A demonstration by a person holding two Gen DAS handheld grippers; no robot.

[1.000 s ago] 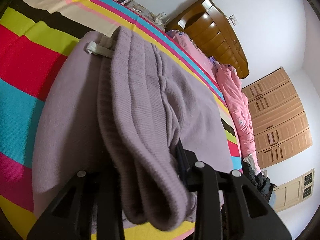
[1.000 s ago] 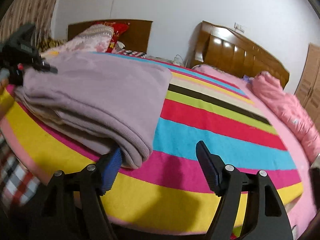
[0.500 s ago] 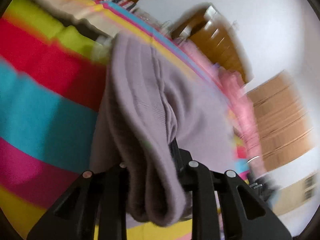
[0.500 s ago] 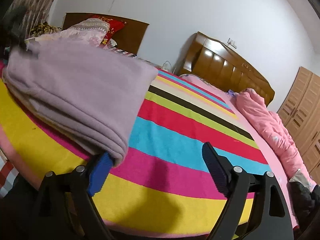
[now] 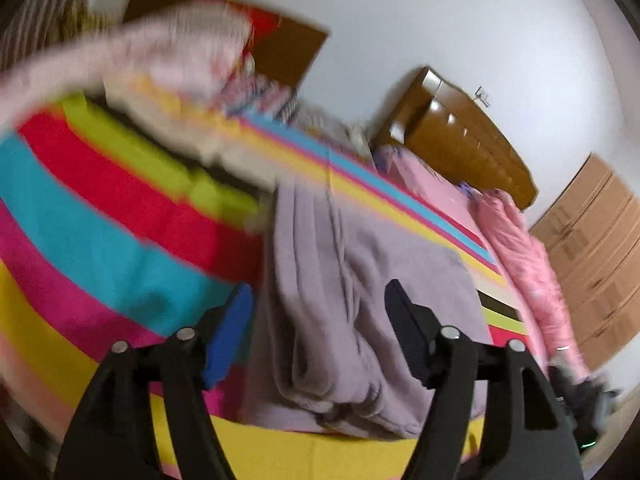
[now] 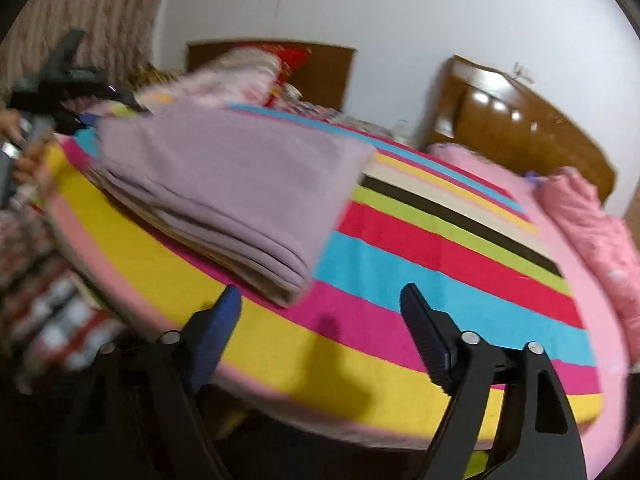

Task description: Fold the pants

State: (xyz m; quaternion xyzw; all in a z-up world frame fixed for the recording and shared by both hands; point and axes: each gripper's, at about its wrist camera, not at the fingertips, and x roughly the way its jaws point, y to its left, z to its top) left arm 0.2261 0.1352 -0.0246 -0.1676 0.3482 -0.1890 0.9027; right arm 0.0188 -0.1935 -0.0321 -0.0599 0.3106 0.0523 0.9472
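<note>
1. Pants (image 5: 344, 280), lilac and folded into a thick stack, lie on the striped bedspread (image 5: 100, 240) near its yellow edge.
2. We see our left gripper (image 5: 316, 320) with jaws apart; they have just been opening, and the pants sit in the gap below them, no pad pressing the cloth.
3. Our right gripper (image 6: 320, 320) also stands with jaws wide, empty, having just narrowed slightly, just short of the stack's folded corner.
4. Farther out we find a pink quilt (image 6: 592, 224) and a wooden headboard (image 6: 520, 128) against the white wall.
</note>
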